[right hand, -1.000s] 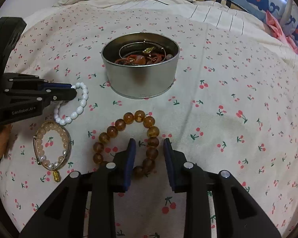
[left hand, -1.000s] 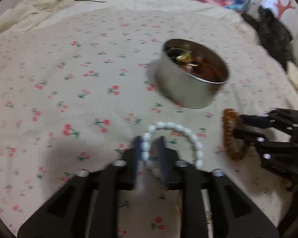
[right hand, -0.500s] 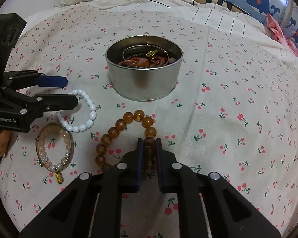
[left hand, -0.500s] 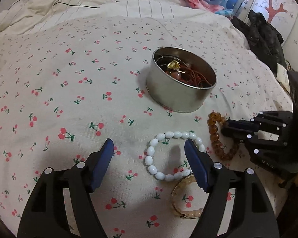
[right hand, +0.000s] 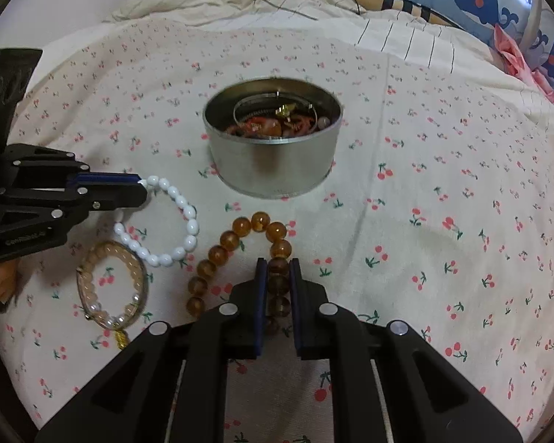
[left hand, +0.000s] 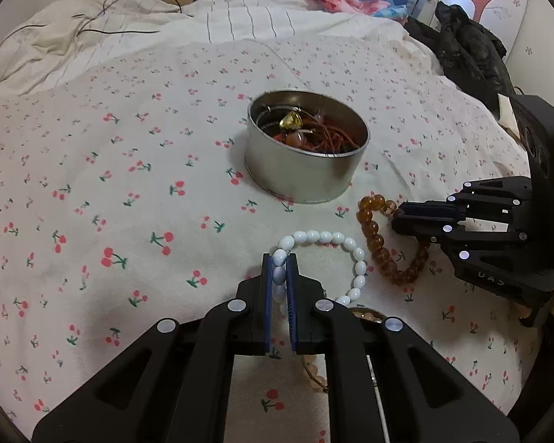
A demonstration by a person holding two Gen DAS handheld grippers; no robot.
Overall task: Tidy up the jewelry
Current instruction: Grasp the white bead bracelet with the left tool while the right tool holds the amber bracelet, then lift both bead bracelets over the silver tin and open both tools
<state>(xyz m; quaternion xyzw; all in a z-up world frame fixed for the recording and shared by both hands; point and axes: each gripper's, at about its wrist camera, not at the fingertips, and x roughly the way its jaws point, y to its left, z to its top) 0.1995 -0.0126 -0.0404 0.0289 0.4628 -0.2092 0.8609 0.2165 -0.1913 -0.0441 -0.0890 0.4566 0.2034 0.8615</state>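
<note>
Left gripper [left hand: 279,269]: fingers have just been closing, now pinching the white bead bracelet [left hand: 351,249] at its near-left arc.
Right gripper [right hand: 277,273]: fingers pinching the amber bead bracelet [right hand: 236,238], strand running between them.
Metal tin [right hand: 273,170]: ahead of both fingertips on the bed [right hand: 443,184], already holding jewelry.
Third bracelet [right hand: 110,288]: left of the right fingers, untouched.
Lifting advice: raise each strand straight, clear the rim, avoid tangling neighbours.

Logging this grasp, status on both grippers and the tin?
Left gripper just closed on white bracelet. Right gripper shut on amber bracelet. Tin open, path clear.
</note>
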